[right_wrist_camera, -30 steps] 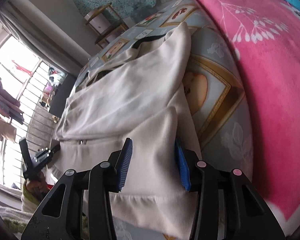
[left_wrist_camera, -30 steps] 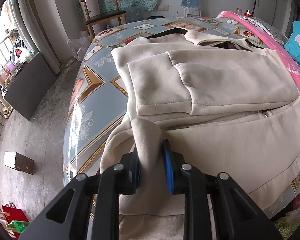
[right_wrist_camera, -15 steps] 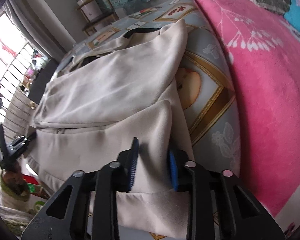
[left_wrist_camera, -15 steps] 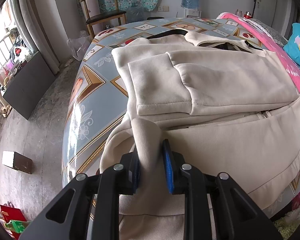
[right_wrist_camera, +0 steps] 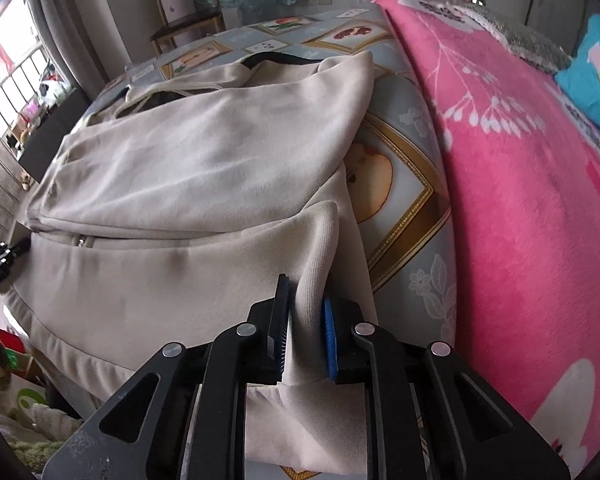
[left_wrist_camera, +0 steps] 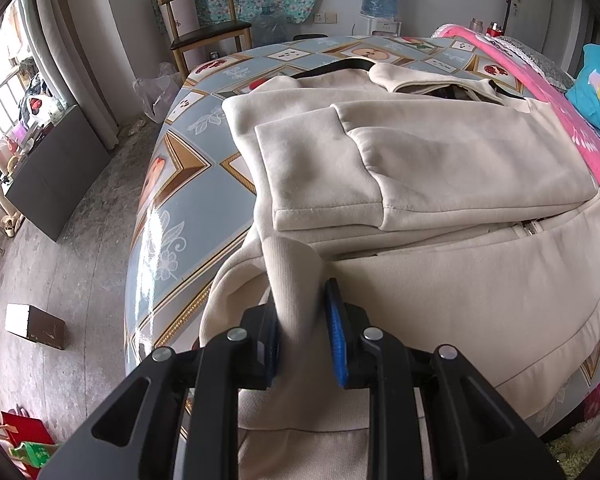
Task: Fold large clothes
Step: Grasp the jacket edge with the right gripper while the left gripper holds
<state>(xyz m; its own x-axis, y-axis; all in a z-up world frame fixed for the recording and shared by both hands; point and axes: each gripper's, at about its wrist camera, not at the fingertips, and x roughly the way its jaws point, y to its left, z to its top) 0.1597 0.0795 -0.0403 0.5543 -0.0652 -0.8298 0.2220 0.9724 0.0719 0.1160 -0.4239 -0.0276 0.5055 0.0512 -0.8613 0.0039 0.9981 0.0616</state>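
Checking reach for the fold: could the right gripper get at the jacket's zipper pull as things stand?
Probably not: the right gripper is shut on the jacket's hem, and the zipper pull lies well off to its left.

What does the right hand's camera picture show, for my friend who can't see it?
The right gripper pinches a raised fold at the hem of a cream hooded jacket; its jaws have just been closing on it. The jacket lies spread on a blue patterned table, with a pink blanket to the right.
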